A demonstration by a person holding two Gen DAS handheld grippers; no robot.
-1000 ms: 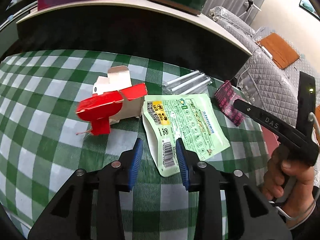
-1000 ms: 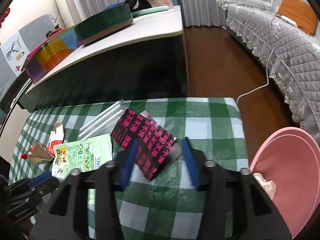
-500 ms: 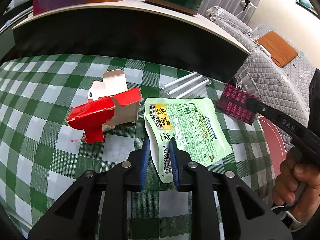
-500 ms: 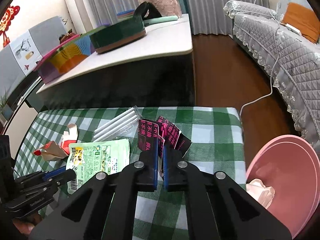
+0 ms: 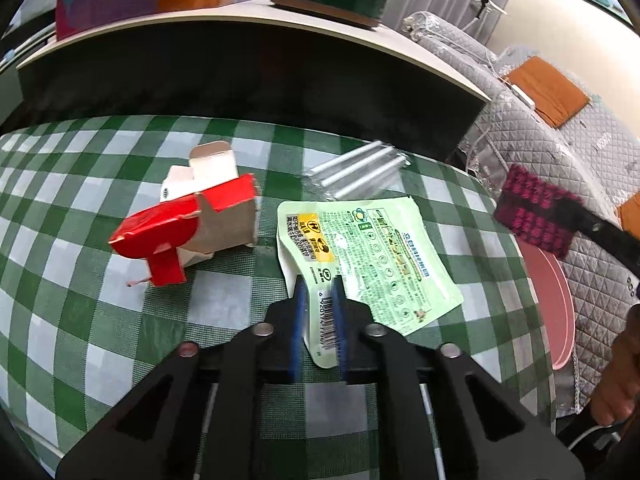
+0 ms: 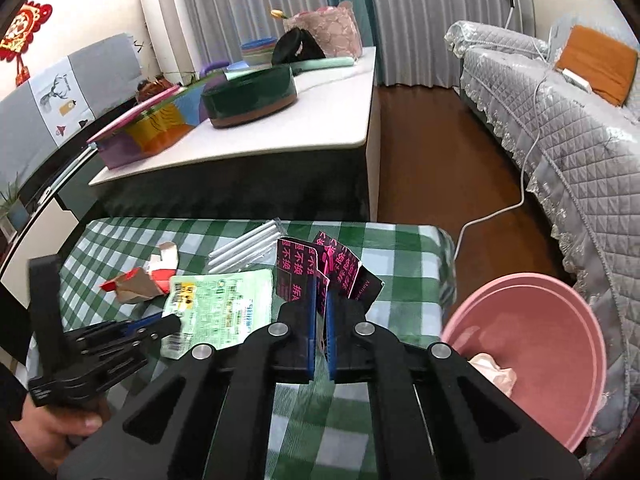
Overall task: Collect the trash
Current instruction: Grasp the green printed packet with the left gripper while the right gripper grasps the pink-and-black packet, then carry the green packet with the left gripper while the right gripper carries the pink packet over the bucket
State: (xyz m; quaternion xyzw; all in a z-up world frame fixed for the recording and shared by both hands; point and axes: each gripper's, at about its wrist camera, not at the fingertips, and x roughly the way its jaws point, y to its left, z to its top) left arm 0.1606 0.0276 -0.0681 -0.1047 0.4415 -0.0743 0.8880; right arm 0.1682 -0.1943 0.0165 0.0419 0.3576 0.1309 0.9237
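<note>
The right gripper (image 6: pixel 319 312) is pinching the crumpled black wrapper with pink lettering (image 6: pixel 320 266) clear of the green-checked tablecloth (image 6: pixel 392 248); the next move calls for carrying it to the pink plastic basin (image 6: pixel 532 292) at 3 o'clock. The left gripper (image 5: pixel 319 304), its jaws just closing, is straddling the barcode corner of the flat, glossy pale-green pouch (image 5: pixel 372 244), lying at table centre.

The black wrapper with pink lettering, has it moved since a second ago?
Yes. The black wrapper with pink lettering has come up off the green checked tablecloth, where it lay flat, pinched in the right tongs.
</note>
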